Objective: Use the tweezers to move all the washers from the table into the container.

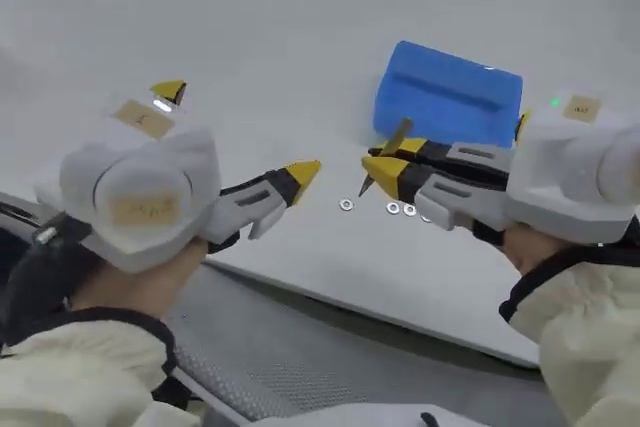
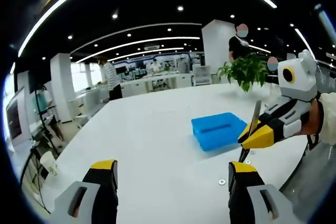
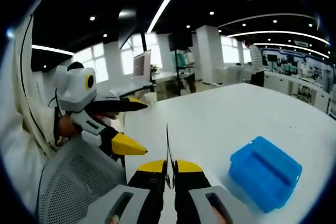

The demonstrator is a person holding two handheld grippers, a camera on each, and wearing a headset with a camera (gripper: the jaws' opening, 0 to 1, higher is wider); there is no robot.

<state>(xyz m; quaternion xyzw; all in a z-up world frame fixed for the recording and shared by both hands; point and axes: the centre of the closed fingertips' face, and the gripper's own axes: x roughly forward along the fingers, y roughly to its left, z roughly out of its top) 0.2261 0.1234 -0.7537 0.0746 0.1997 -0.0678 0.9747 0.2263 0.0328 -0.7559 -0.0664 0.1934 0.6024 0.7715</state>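
Third washer (image 1: pixel 427 217) partly behind right tool (image 1: pixel 372 158)

Nothing legible; tan stickers (image 1: pixel 582 107) on left gripper (image 1: pixel 238 131) and right gripper (image 1: pixel 386 158) are blurred

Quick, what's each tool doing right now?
Left tool: open, holding nothing.
Right tool: closed on the tweezers.

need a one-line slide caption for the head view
Right gripper, shut on tweezers, poised near washers on the white table beside the blue container; left gripper open.
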